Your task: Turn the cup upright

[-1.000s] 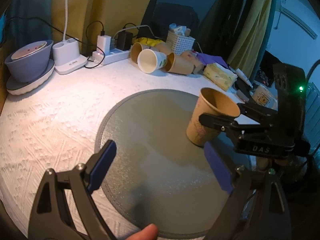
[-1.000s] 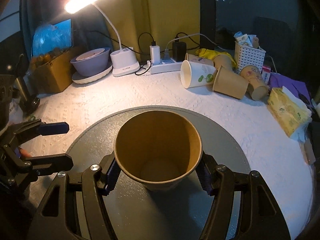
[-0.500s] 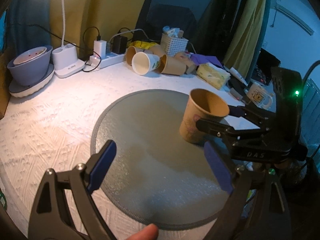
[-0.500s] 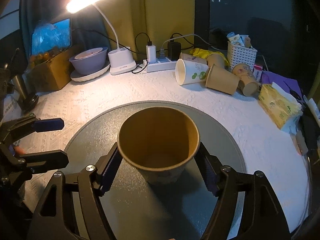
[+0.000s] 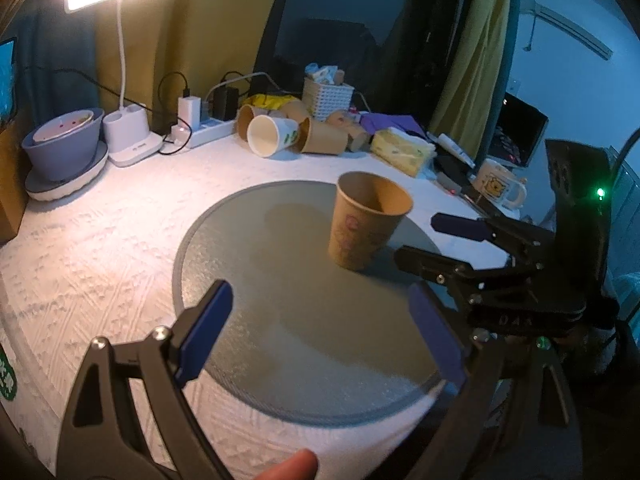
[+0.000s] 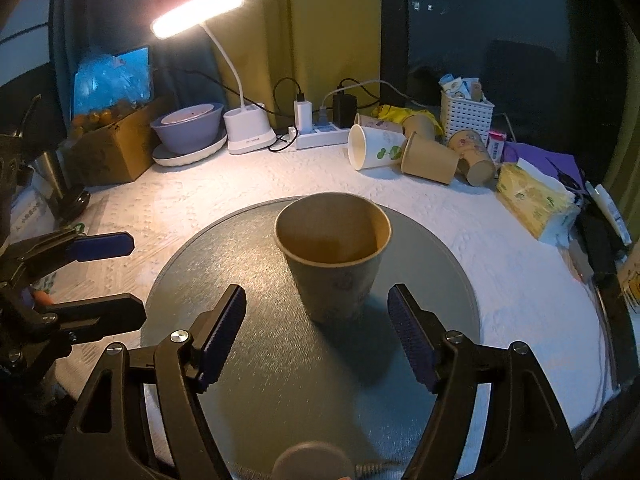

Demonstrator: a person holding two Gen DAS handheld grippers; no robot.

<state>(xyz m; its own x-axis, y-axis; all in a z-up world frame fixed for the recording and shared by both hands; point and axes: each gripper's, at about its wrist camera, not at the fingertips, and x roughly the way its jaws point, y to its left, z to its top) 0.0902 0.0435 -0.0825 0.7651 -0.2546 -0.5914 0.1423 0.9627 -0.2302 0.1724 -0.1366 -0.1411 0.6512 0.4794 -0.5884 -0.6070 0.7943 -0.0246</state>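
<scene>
Brown paper cup (image 6: pixel 334 256) upright, mouth up, on the round grey mat (image 6: pixel 240 248), a little above centre of the right wrist frame; right of centre in the left wrist frame (image 5: pixel 370 220). Base flat on the mat (image 5: pixel 260 280), faint printed pattern on the side wall.

Right gripper (image 6: pixel 318 332) spread wide, blue-padded fingers (image 6: pixel 224 328) low in the frame on either side of the cup's base, clear of the wall, gripping nothing. Same gripper (image 5: pixel 440 240) at right of the left wrist frame, tips just beside the cup, apart from it.

Left gripper (image 5: pixel 320 336) also wide open, nothing between the blue pads (image 5: pixel 204 332), low in its own frame over the near part of the mat, well short of the cup. Seen again at far left of the right wrist frame (image 6: pixel 116 276), beside the mat's edge.

White textured table cover (image 6: pixel 500 280) under the mat. Lit desk lamp (image 6: pixel 198 14) at upper left of the right wrist frame, white base beside a lavender bowl (image 6: pixel 188 128) on a white plate. Power strip (image 6: pixel 322 136) with plugged chargers at top centre. Heap of paper cups on their sides (image 6: pixel 404 152) at upper right, white basket (image 6: pixel 466 114) behind, yellow tissue pack (image 6: pixel 532 200) further right. Cartoon mug (image 5: pixel 498 186) at right of the left wrist frame.
</scene>
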